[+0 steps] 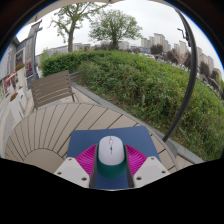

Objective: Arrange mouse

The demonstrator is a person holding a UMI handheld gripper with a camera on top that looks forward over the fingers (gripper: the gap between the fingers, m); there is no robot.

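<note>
I see the gripper [111, 163] partly open; the white mouse [111, 151] sits between its magenta pads [86, 160] on a blue mat [132, 137], with grip contact unconfirmed, upon the slatted wooden table [55, 125].

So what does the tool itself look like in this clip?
The tool has two pale, whitish fingers with angular, blocky tips. Each carries a magenta pad on its inner face. No cables, markings or sleeve show in this view.

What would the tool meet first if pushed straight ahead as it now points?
The white mouse, which sits between the open tool's fingers on the blue mousepad. Beyond it lies slatted table.
</note>
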